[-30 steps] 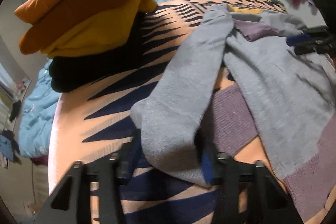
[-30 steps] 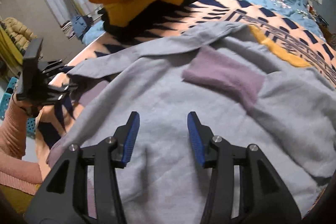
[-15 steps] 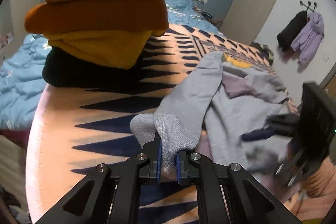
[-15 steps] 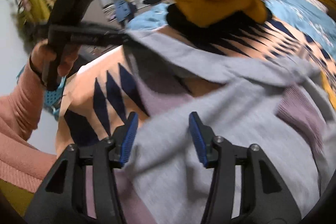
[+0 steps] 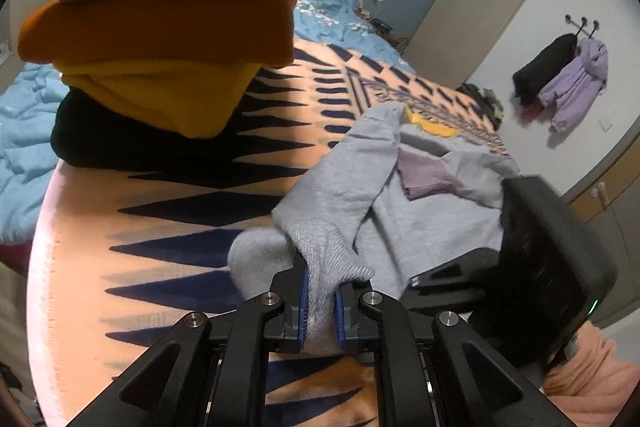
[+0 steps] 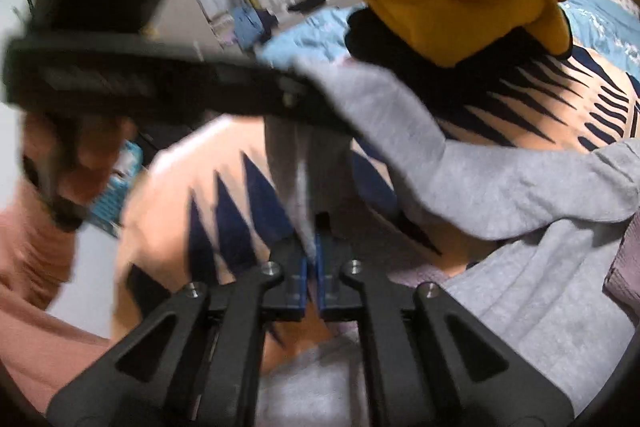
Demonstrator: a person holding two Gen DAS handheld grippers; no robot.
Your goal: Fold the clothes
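A: Nearest first. What is different from a second ago?

B: The left gripper [image 5: 320,301], whose fingers stood spread around the cuff then, now pinches the ribbed cuff of the grey sweater's sleeve [image 5: 332,263] and holds it off the blanket [image 5: 168,227].

A: And the other one?

B: The right gripper [image 6: 311,277] hung spread over the sweater body half a second ago. Now its fingers are pressed together on a thin fold of grey cloth at 12 o'clock, right at the tips. The view is blurred, so which part of the sweater that is I cannot tell.

A: So both have hold of it. Where does the grey sweater [image 5: 436,227] lie?

B: Spread on the bed at 1 o'clock in the left view, a mauve patch [image 5: 424,173] showing, the sleeve running toward me.

A: Further off?

B: The stack of folded clothes [image 5: 168,27] at 11 o'clock, where it was.

A: Meaning?

B: My guess: with both grips made, the sleeve can be carried in across the body.
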